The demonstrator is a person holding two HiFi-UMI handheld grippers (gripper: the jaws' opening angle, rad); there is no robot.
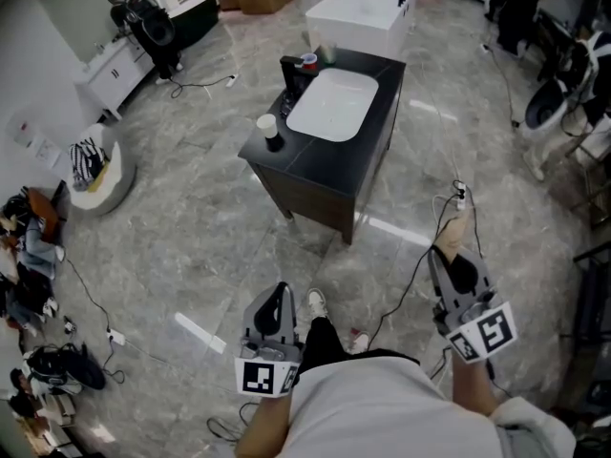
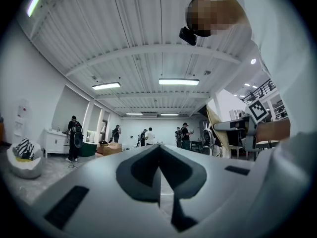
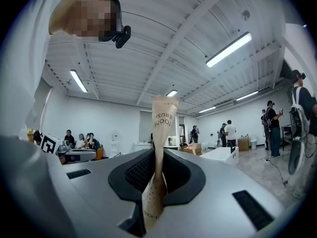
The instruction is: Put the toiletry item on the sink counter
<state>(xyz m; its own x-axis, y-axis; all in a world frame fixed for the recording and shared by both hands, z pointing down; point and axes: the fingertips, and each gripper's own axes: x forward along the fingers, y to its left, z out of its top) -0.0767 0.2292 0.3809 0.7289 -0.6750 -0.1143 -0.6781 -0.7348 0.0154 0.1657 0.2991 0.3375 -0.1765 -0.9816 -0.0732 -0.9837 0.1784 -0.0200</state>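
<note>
1. Black rectangular sink counter (image 1: 329, 165) with white basin (image 1: 332, 105): upper centre of head view, well apart from both grippers.
2. Left gripper (image 1: 279, 292), lower left: jaws together, empty.
3. Right gripper (image 3: 157, 170): jaws clamped on tan paper toothbrush packet (image 3: 163, 118), which stands upright.

My right gripper (image 3: 156, 158) has its jaws pressed shut on a tan paper toothbrush packet (image 3: 164, 117). The packet stands upright out of the jaws, its lower end hanging down between them. Its upper part is printed "TOOTH BRUSH", running lengthwise. Beyond it is a large white room with a ribbed ceiling and long strip lights (image 3: 228, 49). Several people (image 3: 229, 133) stand far off, near cardboard boxes (image 3: 192, 148) and a long white unit (image 3: 220, 154). Others sit at a desk (image 3: 74, 155) on the left. One person (image 3: 299, 108) stands nearer, at the right edge, on the grey floor (image 3: 270, 165).
</note>
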